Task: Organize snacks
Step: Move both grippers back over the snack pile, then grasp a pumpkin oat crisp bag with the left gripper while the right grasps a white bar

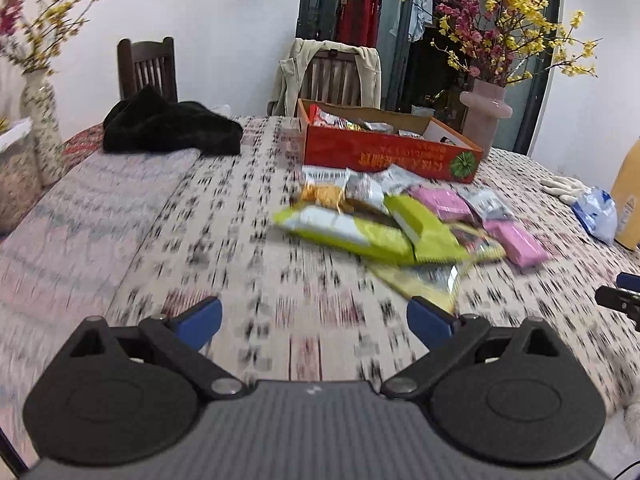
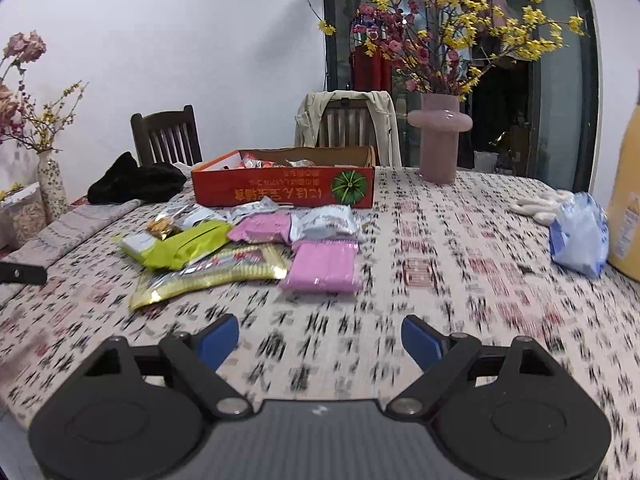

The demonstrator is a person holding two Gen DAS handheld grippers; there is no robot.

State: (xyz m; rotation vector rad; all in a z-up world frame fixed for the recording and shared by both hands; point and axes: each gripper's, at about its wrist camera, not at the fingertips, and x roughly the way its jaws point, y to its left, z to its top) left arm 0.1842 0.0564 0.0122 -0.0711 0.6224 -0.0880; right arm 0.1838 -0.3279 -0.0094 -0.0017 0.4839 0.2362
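Observation:
A pile of snack packets lies on the patterned tablecloth: lime-green packs point(image 1: 384, 228) point(image 2: 188, 246), pink packs point(image 1: 516, 240) point(image 2: 322, 266), silver packs point(image 2: 324, 220) and a clear gold-edged bag point(image 2: 216, 274). Behind the pile stands an open red cardboard box point(image 1: 384, 156) point(image 2: 280, 192) with several snacks inside. My left gripper point(image 1: 314, 320) is open and empty, hovering over bare cloth just short of the pile. My right gripper point(image 2: 320, 338) is open and empty too, in front of the pink packs. The right gripper's tip shows at the left wrist view's right edge point(image 1: 618, 294).
A black garment point(image 1: 168, 126) point(image 2: 136, 184) lies at the far left of the table. A pink vase of flowers point(image 1: 484, 114) point(image 2: 438, 136) stands at the back right. White gloves point(image 2: 538, 204), a blue plastic bag point(image 2: 578, 234) and a yellow container point(image 2: 626, 200) sit at the right. Chairs stand behind.

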